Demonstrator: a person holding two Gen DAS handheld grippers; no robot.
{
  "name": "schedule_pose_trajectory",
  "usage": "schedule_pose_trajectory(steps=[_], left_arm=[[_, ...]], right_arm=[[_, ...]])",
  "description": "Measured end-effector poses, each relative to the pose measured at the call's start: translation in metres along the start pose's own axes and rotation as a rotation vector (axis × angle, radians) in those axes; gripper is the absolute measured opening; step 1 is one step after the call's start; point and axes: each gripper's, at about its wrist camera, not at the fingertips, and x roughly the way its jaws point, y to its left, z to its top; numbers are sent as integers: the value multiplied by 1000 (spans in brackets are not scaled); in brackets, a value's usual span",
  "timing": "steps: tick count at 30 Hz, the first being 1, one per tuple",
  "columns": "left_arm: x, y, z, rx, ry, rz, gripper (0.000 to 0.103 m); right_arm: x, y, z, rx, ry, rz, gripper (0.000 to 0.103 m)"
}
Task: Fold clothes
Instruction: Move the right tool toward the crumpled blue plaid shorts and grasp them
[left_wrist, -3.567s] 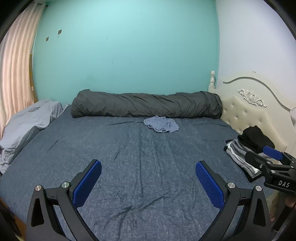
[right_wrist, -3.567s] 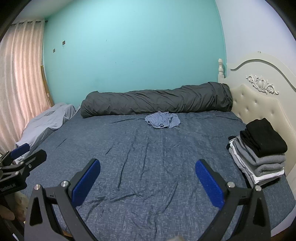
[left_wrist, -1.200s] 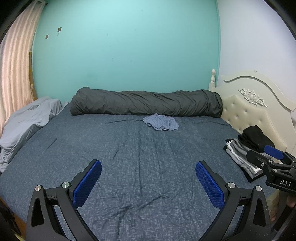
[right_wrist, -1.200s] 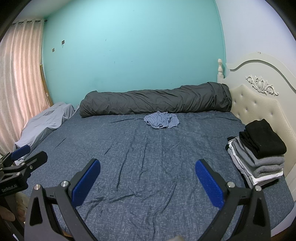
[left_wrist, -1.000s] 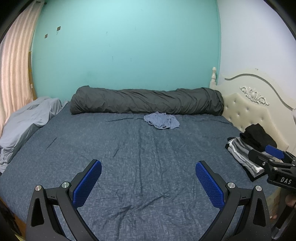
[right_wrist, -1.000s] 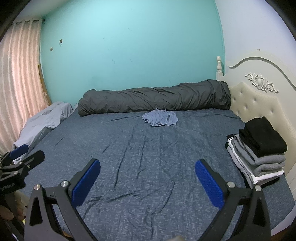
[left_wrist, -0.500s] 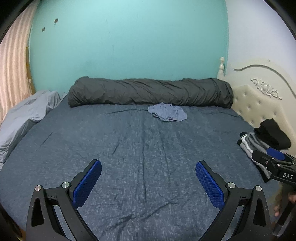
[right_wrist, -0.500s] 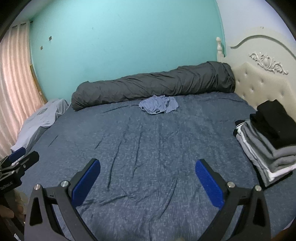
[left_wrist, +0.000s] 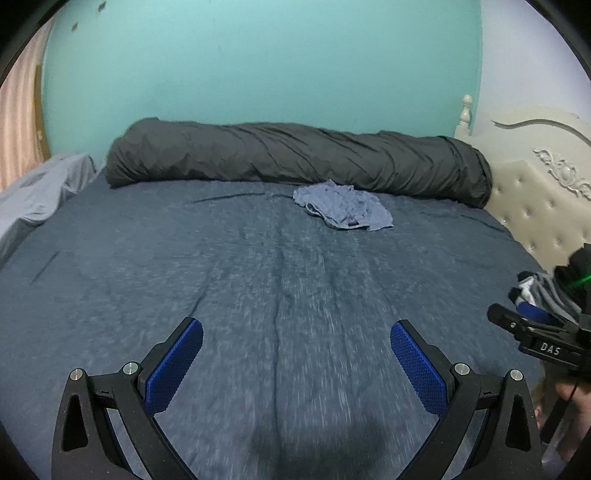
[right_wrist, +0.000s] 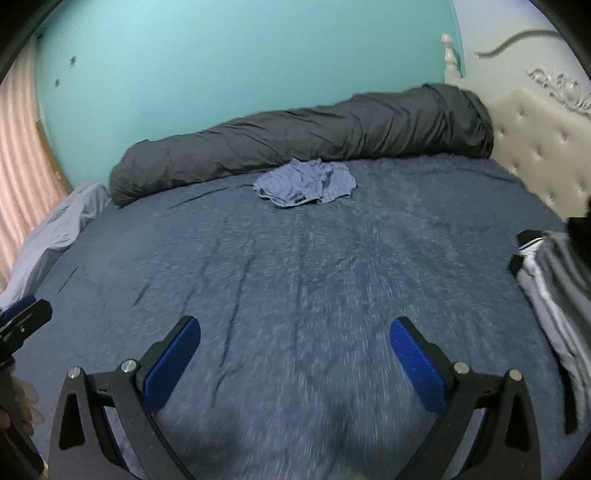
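Observation:
A crumpled light-blue garment (left_wrist: 343, 208) (right_wrist: 306, 182) lies on the dark blue bed (left_wrist: 240, 277) (right_wrist: 314, 266), just in front of the rolled grey duvet. My left gripper (left_wrist: 295, 362) hangs open over the near part of the bed, nothing between its blue pads. My right gripper (right_wrist: 293, 360) is open too, likewise empty and well short of the garment. A stack of folded clothes (right_wrist: 554, 280) (left_wrist: 546, 291) sits at the bed's right edge. Each gripper shows at the edge of the other's view.
A rolled dark grey duvet (left_wrist: 295, 158) (right_wrist: 314, 136) runs along the far side against the teal wall. A pale grey sheet (left_wrist: 33, 199) (right_wrist: 55, 232) is heaped at the left. The cream tufted headboard (left_wrist: 546, 206) (right_wrist: 546, 147) stands on the right, pink curtains (right_wrist: 22, 166) on the left.
Both grippers have moved forward and lower over the bed toward the crumpled garment, which now looks larger. The right view has tilted. Both jaws stayed open.

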Motion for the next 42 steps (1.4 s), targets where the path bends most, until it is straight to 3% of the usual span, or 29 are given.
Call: schedule_pose_trajectory(steps=[6, 14, 27, 34, 40, 42], left_arm=[[67, 13, 11, -49, 45, 5, 103], [124, 31, 32, -104, 132, 0, 103], [223, 64, 61, -155, 203, 31, 103], [254, 82, 58, -186, 213, 47, 103], [260, 98, 46, -203, 216, 37, 103], [262, 102, 38, -214, 229, 24, 103]], right_arm=[[79, -17, 25, -13, 36, 0, 103], [153, -31, 51, 26, 148, -7, 101], [298, -41, 138, 67, 182, -73, 89], [361, -29, 179, -17, 172, -98, 86], [411, -19, 192, -49, 182, -123, 86], [426, -14, 191, -75, 188, -118, 80]])
